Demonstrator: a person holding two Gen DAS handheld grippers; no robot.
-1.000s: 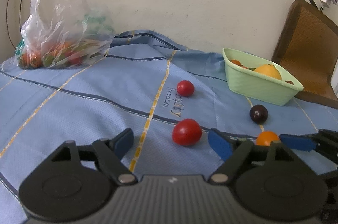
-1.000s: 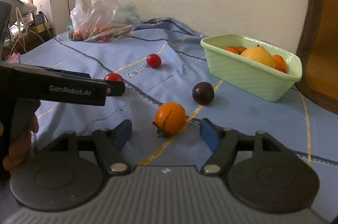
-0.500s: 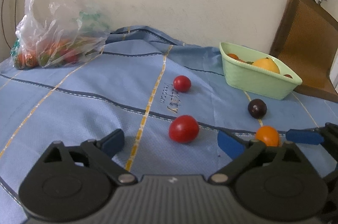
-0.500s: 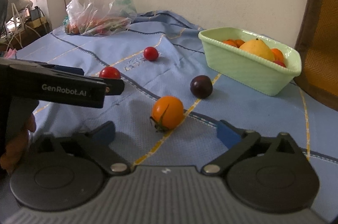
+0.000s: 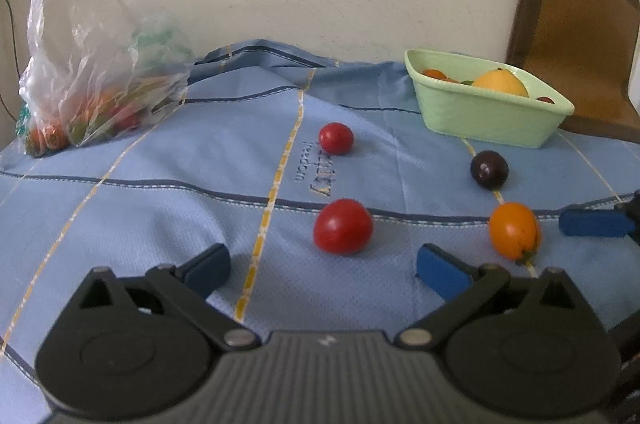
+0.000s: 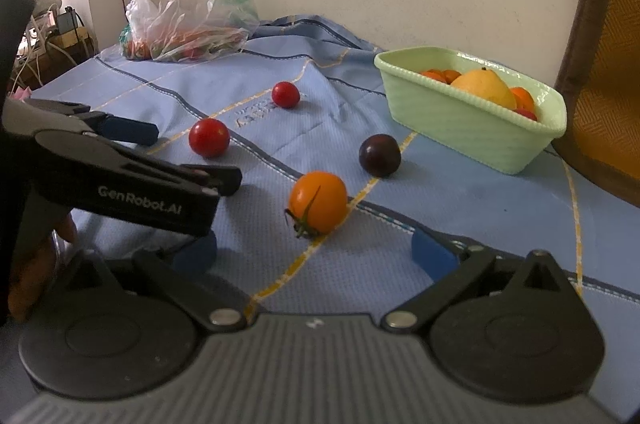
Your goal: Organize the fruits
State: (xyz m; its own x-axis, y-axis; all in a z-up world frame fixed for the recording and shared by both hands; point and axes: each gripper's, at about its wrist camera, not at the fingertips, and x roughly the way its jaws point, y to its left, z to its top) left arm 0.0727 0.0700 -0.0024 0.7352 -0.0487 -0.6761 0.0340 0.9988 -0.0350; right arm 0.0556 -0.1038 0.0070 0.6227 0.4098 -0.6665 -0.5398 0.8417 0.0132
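Task judged partly done; green basket (image 6: 472,128) at far right already holds a yellow fruit (image 6: 484,88) and several small orange and red ones; four fruits are left loose on the blue cloth (image 5: 140,208): near red tomato (image 5: 343,226), far red tomato (image 5: 336,138), dark plum (image 6: 379,155), orange tomato (image 6: 319,202). Left gripper (image 5: 324,266) is seen spread wide and empty, near red tomato just ahead; right gripper (image 6: 316,252) likewise spread and empty, orange tomato just ahead. Plastic bag (image 5: 96,64) at far left holds more produce, contents unclear.
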